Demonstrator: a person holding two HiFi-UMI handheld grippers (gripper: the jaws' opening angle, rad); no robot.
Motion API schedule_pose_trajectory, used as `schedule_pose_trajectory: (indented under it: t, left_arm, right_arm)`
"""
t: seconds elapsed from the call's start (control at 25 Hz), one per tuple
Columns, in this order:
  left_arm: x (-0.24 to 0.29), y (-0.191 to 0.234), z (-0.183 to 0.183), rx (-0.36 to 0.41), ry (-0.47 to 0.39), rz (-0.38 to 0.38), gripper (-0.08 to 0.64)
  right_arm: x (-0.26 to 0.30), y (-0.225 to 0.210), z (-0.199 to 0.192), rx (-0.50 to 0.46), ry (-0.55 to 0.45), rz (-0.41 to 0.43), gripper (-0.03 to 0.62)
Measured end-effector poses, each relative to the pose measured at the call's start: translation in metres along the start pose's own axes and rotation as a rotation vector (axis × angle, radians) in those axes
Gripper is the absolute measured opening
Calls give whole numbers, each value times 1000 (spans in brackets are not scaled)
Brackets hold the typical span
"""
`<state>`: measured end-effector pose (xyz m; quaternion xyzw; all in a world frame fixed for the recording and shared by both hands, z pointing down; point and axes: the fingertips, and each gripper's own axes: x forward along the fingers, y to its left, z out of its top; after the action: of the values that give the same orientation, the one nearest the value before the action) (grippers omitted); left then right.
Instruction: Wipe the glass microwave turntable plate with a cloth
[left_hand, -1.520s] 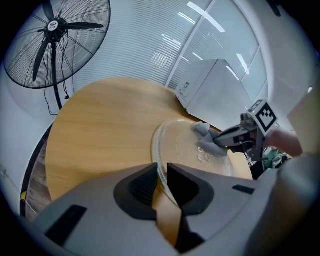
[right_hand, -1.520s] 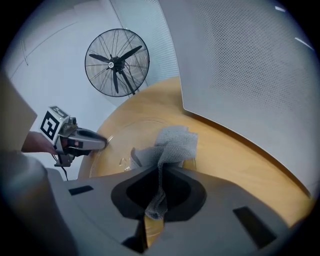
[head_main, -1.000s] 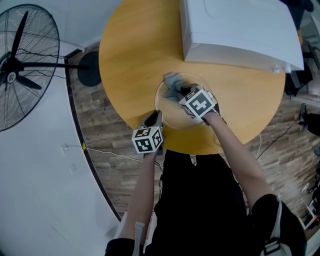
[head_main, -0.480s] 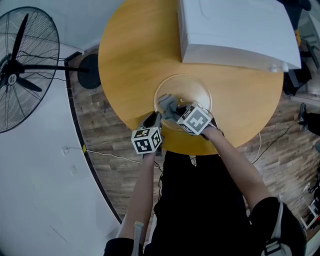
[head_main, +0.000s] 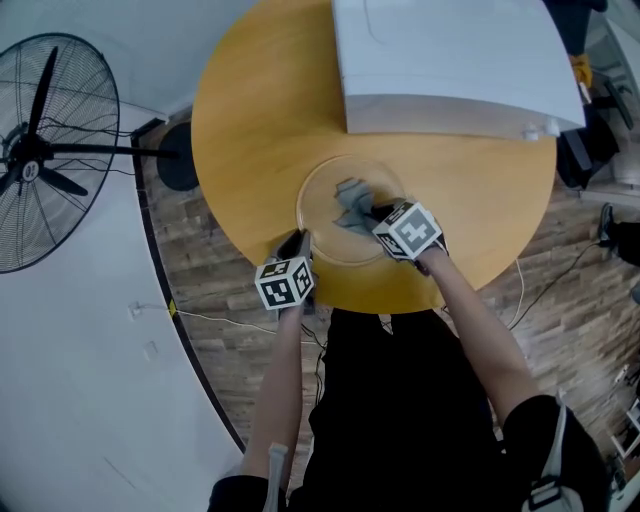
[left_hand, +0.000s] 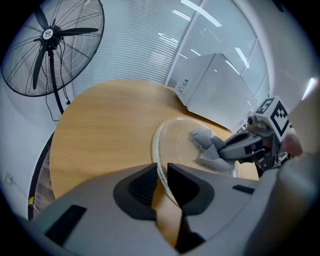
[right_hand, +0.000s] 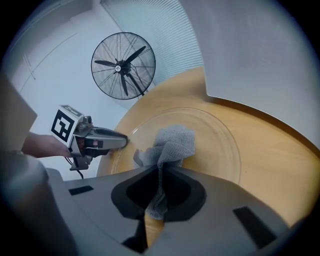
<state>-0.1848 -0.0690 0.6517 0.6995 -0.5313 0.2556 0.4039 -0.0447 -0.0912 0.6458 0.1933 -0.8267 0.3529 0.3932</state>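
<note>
Nearest, at the near-left edge, the left gripper (left_hand: 161, 181) is pinching the rim of the clear round glass turntable plate (head_main: 322, 176), its jaws clamped on the glass and steadying it on the round yellow wooden table (head_main: 250, 110). Just right of it, the right gripper (right_hand: 160, 192) is gripping a bunched grey woven cloth (right_hand: 172, 141) between closed jaws and pressing it onto the plate's middle. The plate is lying flat by the table's near edge, just in front of the white boxy microwave (head_main: 450, 60) on the far side. The wiping itself seems to be going on. The next move is probably calling for a sweep of the cloth toward the plate's far and right parts, with the left jaws holding the rim firm.
</note>
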Motion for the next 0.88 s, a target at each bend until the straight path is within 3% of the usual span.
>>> schedule_pose_trajectory:
  t: [0.2, 0.36, 0.64, 0.88]
  left_arm:
    - [2, -4, 2, 75, -4, 64, 58]
    - [1, -4, 1, 74, -21, 120, 58]
    - [-12, -2, 10, 29, -90, 155, 64]
    - [-47, -21, 20, 51, -159, 176, 63]
  right_arm:
    - [-26, -25, -11, 22, -29, -67, 28]
    - [-42, -36, -22, 26, -61, -129, 28]
    - [-72, -28, -25, 19, -166, -107, 28]
    - [-103, -16, -20, 38, -263, -94, 28]
